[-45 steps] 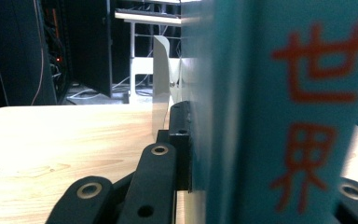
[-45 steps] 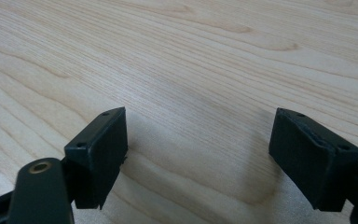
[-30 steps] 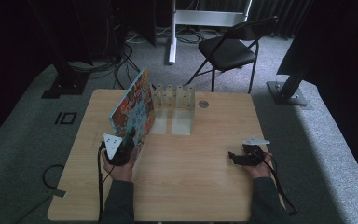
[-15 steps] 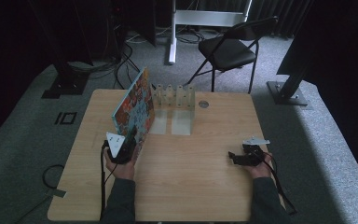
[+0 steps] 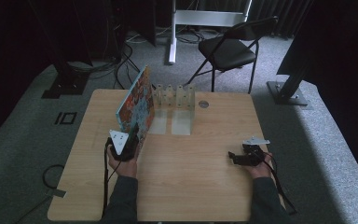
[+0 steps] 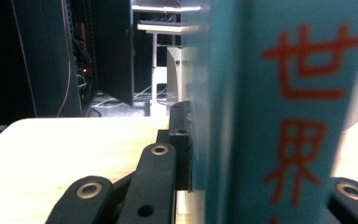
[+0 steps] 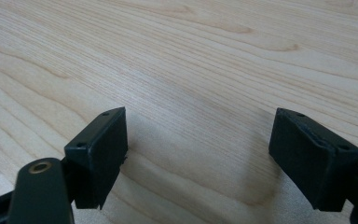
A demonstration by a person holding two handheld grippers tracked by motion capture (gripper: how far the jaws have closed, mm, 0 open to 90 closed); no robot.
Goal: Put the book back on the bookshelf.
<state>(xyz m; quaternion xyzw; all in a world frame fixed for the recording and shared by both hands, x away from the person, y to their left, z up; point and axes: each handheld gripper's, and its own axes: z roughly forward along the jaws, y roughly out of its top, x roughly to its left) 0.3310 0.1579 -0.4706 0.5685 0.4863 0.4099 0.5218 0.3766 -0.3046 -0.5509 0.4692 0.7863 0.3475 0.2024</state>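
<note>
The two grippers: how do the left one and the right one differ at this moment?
The left gripper is shut on the book, clamping its teal spine; the right gripper is open with nothing between its jaws. The left one holds the book upright on its edge beside the rack; the right one lies low over bare table, apart from everything. Both are black, with a grey plate on top.

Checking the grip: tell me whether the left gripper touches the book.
Touching. The left gripper view shows the left gripper's black pad pressed flat against the teal book, no gap.
</note>
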